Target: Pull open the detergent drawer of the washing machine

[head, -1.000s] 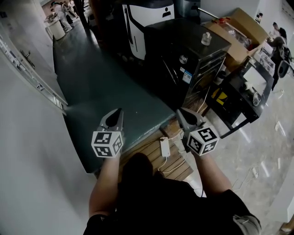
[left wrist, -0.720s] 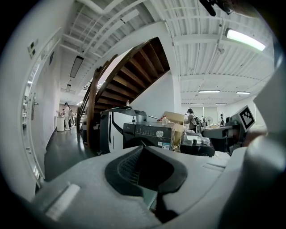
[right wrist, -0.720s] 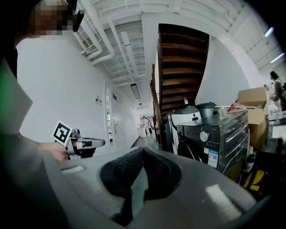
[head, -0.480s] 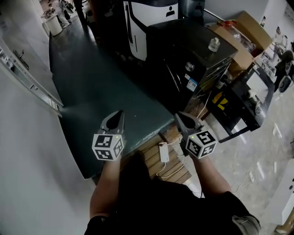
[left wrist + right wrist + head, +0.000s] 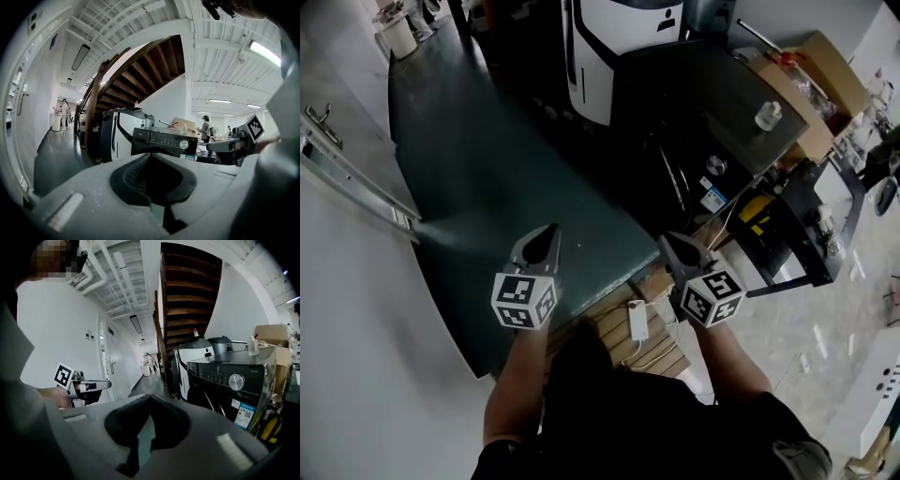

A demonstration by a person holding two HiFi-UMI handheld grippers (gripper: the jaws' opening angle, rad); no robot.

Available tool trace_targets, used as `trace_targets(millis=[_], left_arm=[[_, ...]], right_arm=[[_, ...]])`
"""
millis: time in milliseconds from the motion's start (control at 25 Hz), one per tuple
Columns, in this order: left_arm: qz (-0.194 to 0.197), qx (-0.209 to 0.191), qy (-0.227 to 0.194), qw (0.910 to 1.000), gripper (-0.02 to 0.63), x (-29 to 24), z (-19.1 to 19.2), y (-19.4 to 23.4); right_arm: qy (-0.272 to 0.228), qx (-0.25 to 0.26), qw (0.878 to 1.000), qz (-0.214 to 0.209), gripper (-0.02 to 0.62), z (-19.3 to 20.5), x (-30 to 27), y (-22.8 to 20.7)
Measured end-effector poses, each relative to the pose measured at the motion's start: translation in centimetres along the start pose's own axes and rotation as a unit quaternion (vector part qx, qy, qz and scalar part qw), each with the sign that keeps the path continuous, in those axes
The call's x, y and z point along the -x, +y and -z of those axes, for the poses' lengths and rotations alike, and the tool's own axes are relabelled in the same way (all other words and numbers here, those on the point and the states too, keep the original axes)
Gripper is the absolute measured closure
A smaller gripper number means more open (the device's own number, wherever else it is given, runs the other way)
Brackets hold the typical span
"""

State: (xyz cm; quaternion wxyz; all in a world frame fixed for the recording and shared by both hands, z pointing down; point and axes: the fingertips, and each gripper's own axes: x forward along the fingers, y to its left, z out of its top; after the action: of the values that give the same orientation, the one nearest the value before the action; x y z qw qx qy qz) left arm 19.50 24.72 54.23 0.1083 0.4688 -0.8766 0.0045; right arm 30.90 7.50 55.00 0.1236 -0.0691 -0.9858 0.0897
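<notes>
Upper right of the head view, the washing machine (image 5: 703,112) stands well apart from the left hand-held gripper (image 5: 549,232) and right hand-held gripper (image 5: 669,242), both closed on nothing. Its detergent drawer (image 5: 140,136) likely sits left of the dial (image 5: 184,144): open one gripper's jaws early, approach level, then hook the front lip.

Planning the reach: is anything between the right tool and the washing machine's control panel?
Nothing visible. The right tool, shut and empty, looks across open air to the washing machine; the front of its panel is uncovered.
</notes>
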Motion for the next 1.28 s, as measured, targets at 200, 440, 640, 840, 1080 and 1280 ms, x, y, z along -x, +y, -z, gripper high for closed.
trace_targets(millis=[200,440,640,840,1080,1280], left_arm=[[0.008,-0.004,0.0,1.0,0.595,-2.0,-2.8,4.6],[0.015,-0.005,-0.004,0.9999,0.595,-2.9,-6.7,8.6],[0.025,-0.008,0.005,0.9996,0.595,-3.8,-8.3,9.1],[0.047,-0.005,0.019,0.9987,0.595,-5.8,-8.8,8.5],[0.068,-0.013,0.035,0.9969,0.595,-12.0,-10.2,9.3],[0.079,-0.018,0.038,0.996,0.595,-19.1,-12.4,10.6]], right_arm=[[0.018,-0.003,1.0,0.014,0.594,-3.3,-4.8,0.2],[0.01,-0.007,1.0,0.022,0.594,-7.7,-8.0,1.3],[0.007,-0.029,0.999,0.035,0.594,-8.5,-8.0,0.6],[0.0,-0.044,0.998,0.052,0.594,-9.0,-7.8,-1.5],[-0.009,-0.059,0.996,0.06,0.594,-10.2,-11.1,-6.0],[-0.01,-0.066,0.996,0.06,0.594,-12.3,-15.6,-10.6]])
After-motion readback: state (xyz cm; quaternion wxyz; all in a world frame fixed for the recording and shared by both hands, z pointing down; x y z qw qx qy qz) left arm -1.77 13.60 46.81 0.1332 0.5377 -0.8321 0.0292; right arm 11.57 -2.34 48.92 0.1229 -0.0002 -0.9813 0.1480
